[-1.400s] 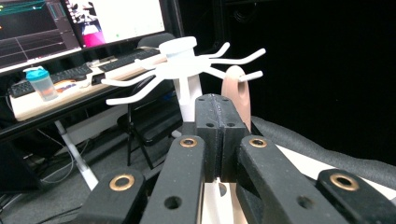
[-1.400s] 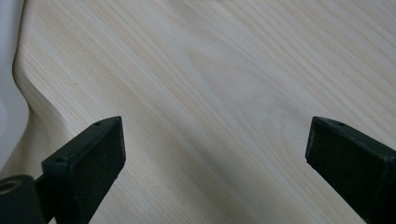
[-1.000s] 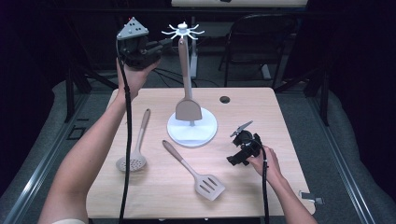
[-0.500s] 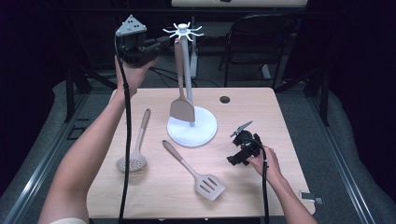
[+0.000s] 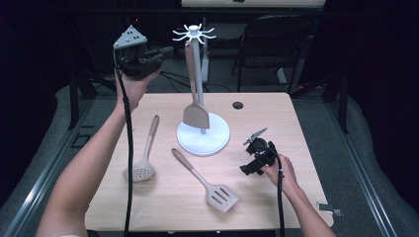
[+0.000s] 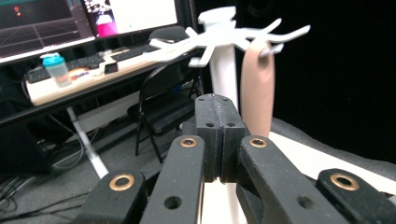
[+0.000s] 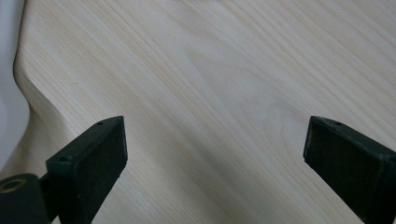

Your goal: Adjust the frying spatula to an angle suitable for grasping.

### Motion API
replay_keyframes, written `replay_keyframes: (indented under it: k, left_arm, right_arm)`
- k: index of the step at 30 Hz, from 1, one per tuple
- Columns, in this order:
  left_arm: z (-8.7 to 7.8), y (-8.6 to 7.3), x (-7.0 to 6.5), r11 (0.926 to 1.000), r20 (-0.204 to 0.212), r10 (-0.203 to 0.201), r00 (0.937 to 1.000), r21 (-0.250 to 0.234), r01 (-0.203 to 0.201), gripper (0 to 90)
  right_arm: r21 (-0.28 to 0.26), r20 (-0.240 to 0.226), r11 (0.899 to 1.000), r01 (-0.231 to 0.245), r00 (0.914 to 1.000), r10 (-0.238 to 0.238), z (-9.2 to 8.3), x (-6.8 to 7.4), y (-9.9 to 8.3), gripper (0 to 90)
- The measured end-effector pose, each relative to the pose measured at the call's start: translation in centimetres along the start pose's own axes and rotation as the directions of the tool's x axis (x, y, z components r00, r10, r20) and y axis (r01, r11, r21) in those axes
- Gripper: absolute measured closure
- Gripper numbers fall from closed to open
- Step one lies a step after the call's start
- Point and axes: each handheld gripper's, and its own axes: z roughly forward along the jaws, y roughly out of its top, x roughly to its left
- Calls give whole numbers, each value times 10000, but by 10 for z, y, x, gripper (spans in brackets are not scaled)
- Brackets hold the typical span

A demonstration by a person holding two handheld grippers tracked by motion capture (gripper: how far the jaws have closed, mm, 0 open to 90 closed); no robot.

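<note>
High view shows the left gripper (image 5: 165, 50) raised beside the top of the white rack (image 5: 202, 136), its jaws pressed together with nothing between them. A tan turner (image 5: 195, 114) hangs from one of the rack's hooks, its blade just above the round base. In the left gripper view the handle of the turner (image 6: 258, 88) hangs just beyond the closed jaws. The right gripper (image 5: 259, 134) rests on the tabletop (image 5: 276, 113), jaws wide apart. A slotted spoon (image 5: 141, 170) and a slotted spatula (image 5: 220, 196) lie flat nearby.
</note>
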Motion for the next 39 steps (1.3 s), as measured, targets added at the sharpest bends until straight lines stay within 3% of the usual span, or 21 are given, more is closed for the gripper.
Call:
replay_keyframes:
  k: [14,18,29,36,39]
  left_arm:
    - [4,-64,16,9913,-307,-611,9977,1152,642,873]
    - [5,-81,20,9852,-369,-835,9958,1469,881,797]
    - [9,-137,23,9484,-1109,-1690,9794,2522,1922,388]
    - [8,-170,22,9230,-1169,-2115,9704,3026,2377,206]
    - [6,-179,21,9164,-1232,-2277,9659,3081,2553,160]
  right_arm:
    - [35,-75,10000,-16,10000,16,2,1,0,62]
    - [142,-37,9999,30,10000,-30,3,2,0,62]
    - [-75,-224,9998,-171,9996,170,6,4,0,65]
    - [171,-128,9998,51,9999,-49,5,3,1,65]
    - [221,-131,9997,46,9999,-43,5,4,1,65]
